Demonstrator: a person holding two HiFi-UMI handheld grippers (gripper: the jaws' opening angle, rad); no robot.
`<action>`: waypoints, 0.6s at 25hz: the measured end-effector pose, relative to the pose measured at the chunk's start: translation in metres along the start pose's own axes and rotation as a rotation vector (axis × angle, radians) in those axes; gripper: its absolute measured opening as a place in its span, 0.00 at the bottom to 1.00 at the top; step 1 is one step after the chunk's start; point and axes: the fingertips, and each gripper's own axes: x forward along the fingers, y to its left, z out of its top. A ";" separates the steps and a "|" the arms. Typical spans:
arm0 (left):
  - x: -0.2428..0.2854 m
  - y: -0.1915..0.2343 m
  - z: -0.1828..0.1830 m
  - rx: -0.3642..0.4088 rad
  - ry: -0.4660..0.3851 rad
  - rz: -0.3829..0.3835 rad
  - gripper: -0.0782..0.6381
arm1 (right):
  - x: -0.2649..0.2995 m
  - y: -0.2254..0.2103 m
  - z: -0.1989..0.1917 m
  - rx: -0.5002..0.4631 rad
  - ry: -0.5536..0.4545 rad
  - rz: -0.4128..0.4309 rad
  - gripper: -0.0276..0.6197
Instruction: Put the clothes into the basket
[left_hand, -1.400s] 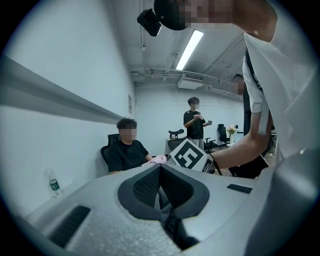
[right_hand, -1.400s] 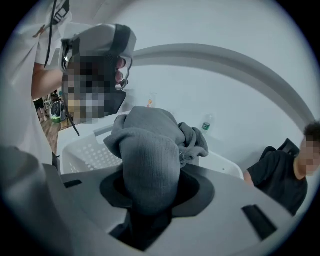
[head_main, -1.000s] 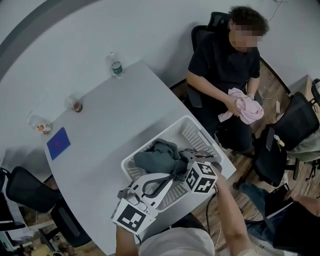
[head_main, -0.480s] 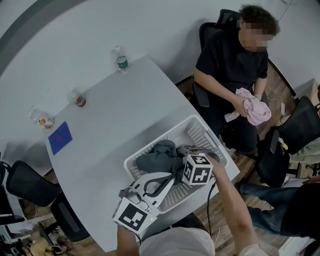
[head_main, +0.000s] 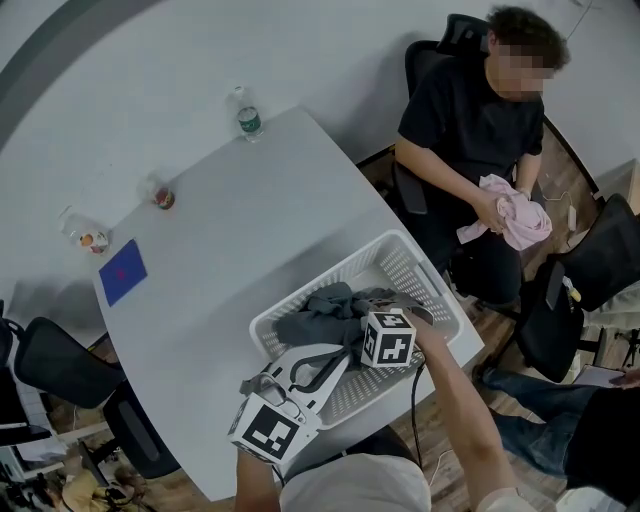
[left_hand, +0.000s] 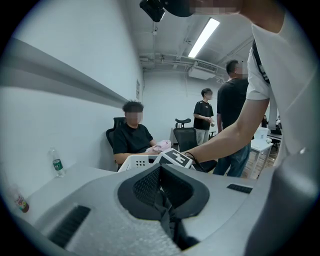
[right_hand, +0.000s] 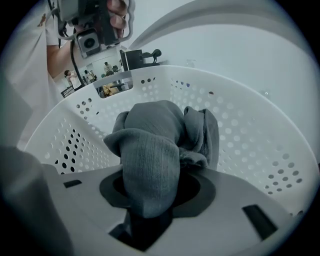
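Note:
A white perforated basket stands at the table's near right corner with a grey garment bunched inside it. My right gripper reaches into the basket from the near side, its marker cube above the rim. In the right gripper view the grey garment drapes over the right gripper, whose jaws are shut on a fold of it, inside the basket wall. My left gripper hovers over the basket's near rim. In the left gripper view the left gripper is shut with nothing in it.
A seated person at the right holds a pink garment. On the white table stand a water bottle, two small jars and a blue card. Black office chairs flank the table.
My right gripper has moved a little left, further over the basket, still holding the grey garment. The left gripper has hardly moved.

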 end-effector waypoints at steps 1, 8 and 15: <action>0.000 0.000 0.001 0.002 -0.002 0.001 0.11 | 0.002 0.000 0.000 0.001 -0.001 0.002 0.29; 0.002 -0.002 -0.006 0.006 0.010 -0.002 0.11 | 0.012 0.002 -0.005 0.001 -0.017 0.002 0.32; 0.000 -0.002 -0.009 0.013 0.015 -0.001 0.11 | 0.022 0.006 -0.008 -0.013 -0.019 -0.004 0.37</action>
